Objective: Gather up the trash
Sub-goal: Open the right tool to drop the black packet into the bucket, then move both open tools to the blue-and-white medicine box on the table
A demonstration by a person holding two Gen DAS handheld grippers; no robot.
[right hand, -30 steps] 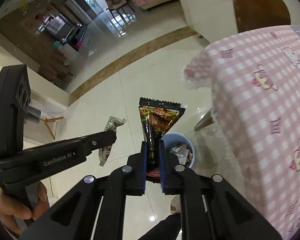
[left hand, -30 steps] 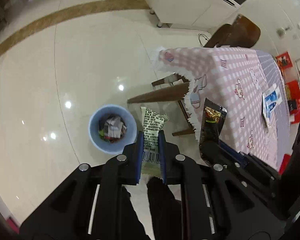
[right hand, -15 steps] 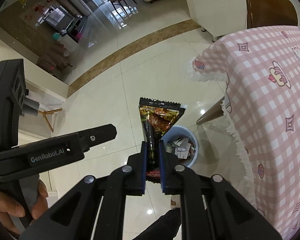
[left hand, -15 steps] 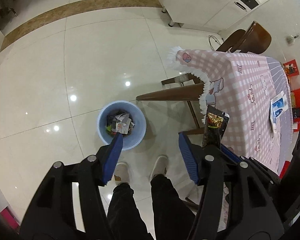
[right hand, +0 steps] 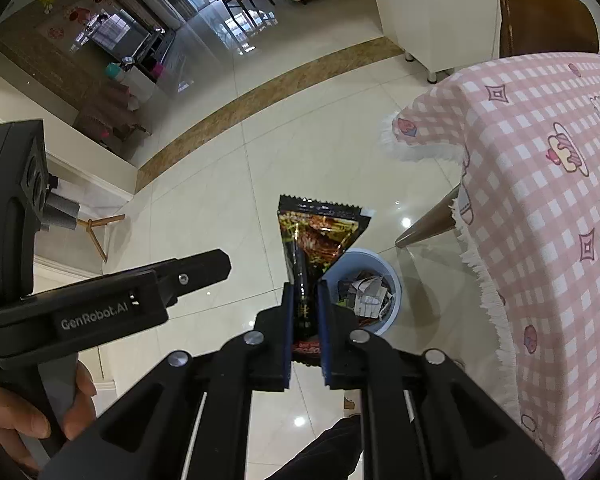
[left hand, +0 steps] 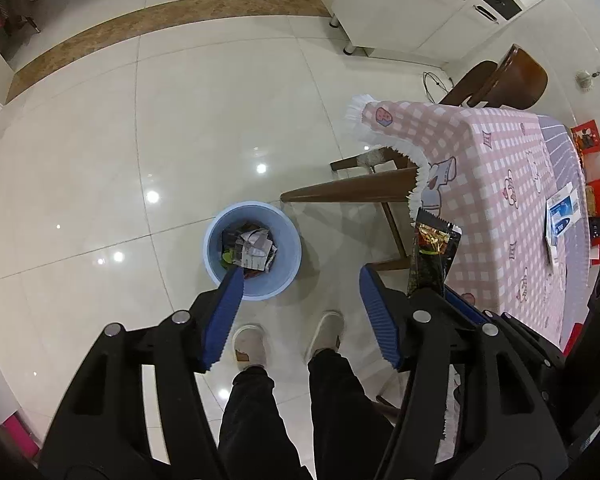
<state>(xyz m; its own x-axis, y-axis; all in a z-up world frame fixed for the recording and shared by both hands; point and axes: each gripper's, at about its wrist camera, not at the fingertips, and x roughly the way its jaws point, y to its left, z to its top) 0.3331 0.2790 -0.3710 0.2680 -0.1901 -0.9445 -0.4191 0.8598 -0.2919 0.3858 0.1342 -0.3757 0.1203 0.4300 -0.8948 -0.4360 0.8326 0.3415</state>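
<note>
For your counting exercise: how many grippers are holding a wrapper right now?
1. The right gripper clamps the dark snack wrapper; the left gripper is open, empty, above the blue bin.

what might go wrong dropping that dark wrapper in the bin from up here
The right gripper holds the dark snack wrapper high above the blue bin; a light wrapper may drift and land on the floor. The bin looks fairly full of trash, so it could slide off. The fringed tablecloth hangs nearby and could snag the gripper.

Home dining room; clothed table; wooden chair.
</note>
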